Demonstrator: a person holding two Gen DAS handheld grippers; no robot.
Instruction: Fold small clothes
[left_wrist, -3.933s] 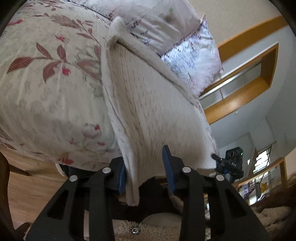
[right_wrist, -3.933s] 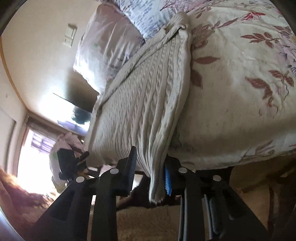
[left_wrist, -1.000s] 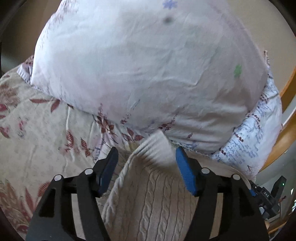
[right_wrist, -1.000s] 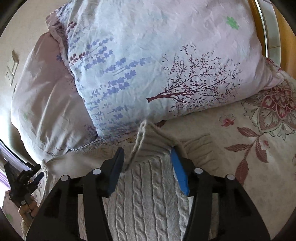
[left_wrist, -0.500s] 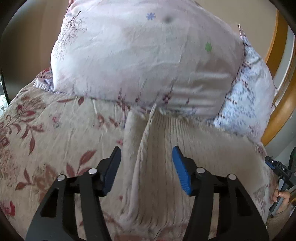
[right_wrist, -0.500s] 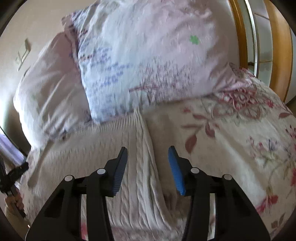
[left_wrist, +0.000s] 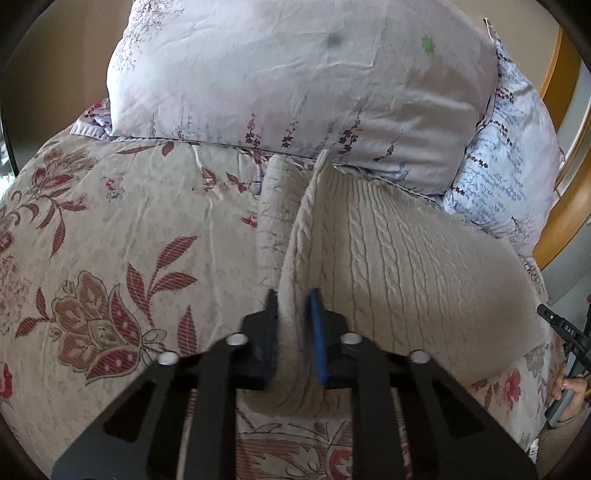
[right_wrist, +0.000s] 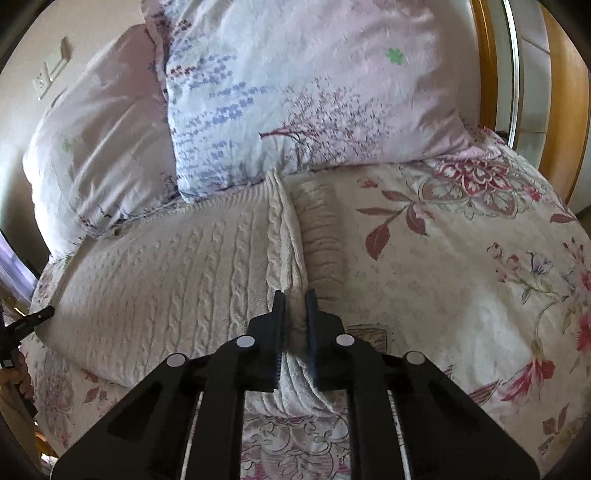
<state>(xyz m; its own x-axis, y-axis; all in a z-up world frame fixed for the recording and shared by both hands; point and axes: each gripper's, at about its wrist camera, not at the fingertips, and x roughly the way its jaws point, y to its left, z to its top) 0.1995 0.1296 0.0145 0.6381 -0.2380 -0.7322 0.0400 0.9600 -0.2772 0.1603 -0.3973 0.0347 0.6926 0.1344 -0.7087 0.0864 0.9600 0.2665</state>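
So both grippers are clamped on the cream cable-knit sweater right now. The left gripper is pinching the raised fold along the sweater's left side edge, and the right gripper is doing the same on the opposite side edge, with knit bunched up between the pads in both views.

The sweater is lying spread across the bed, its far end tucked right up against the pillows. On each side a narrow ribbed strip, probably a sleeve, lies flat on the quilt just beside the pinched ridge.

Progress-wise I'd say this is early to mid fold. The body looks laid out flat and wide, no compact bundle yet, so I'd guess the side edges get brought inward next and then it's folded end to end. All of that looks still to do.

Surface is a soft floral quilt, reds and pinks on cream, pretty squishy so nothing's going to slide. Two pale printed pillows sit at the head, with a wooden headboard off to the side and a plain wall with a switch plate.
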